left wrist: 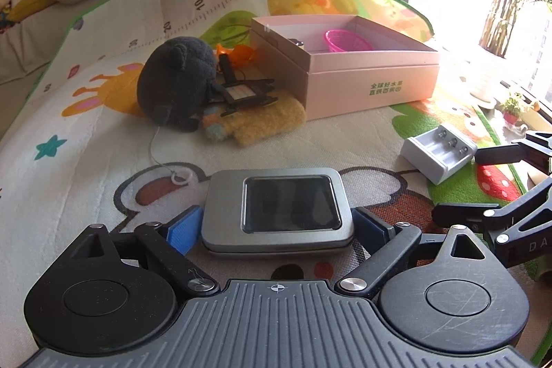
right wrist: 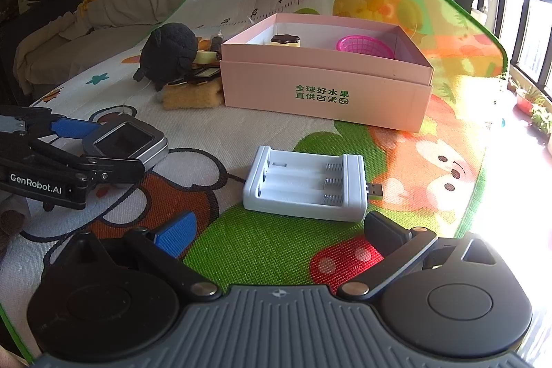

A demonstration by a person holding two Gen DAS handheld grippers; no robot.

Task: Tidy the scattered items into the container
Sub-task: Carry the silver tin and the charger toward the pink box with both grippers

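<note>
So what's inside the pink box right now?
Inside the pink box sit a magenta plastic basket and a small cake-like toy with a dark brown top. The near wall hides the floor, so anything lying flat there cannot be seen.

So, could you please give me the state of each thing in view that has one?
Tin: lid shut, flat on mat, between the left claw's pads.
Left claw: open around tin.
Right claw: open, empty.
Charger: no batteries, on mat.
Box: open, basket inside.
</note>
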